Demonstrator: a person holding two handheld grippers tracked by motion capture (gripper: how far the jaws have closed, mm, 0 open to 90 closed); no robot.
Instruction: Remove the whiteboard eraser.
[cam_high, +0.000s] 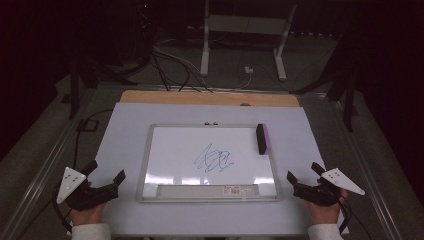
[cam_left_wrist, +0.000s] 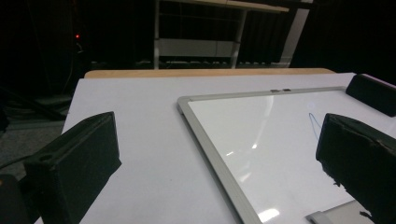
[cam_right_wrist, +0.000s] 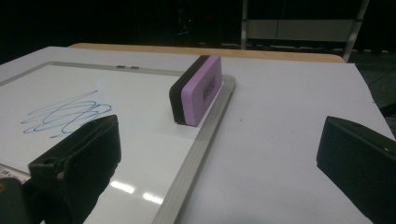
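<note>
The jaws of the left gripper (cam_high: 106, 174) are spread wide with nothing between them; in the left gripper view the white table surface (cam_left_wrist: 140, 135) and the left edge of the whiteboard frame (cam_left_wrist: 212, 149) are seen through the gap. The gripper is held by the left hand (cam_high: 86, 214) just beside the board's near left corner, apart from it. The jaws of the right gripper (cam_high: 302, 172) are likewise spread and empty — through them, in the right gripper view, the board's right frame edge (cam_right_wrist: 196, 158) and bare table are seen. It is held by the right hand (cam_high: 324, 210) near the board's near right corner.

Between the two grippers a whiteboard (cam_high: 210, 162) is laid flat on the table, its frame silver, with a grey tray strip (cam_high: 207, 190) along the near edge. A blue scribble (cam_high: 214, 160) is drawn at about the middle of the board. An eraser (cam_high: 262, 138) — black on one face, purple on the other (cam_right_wrist: 201, 91) — is set on edge at the far right of the board, resting against the frame. Beyond the white surface a strip of wooden tabletop (cam_high: 210, 98) is visible, and farther off, in the dark, a white table frame (cam_high: 245, 30) and cables on the floor (cam_high: 170, 65).
</note>
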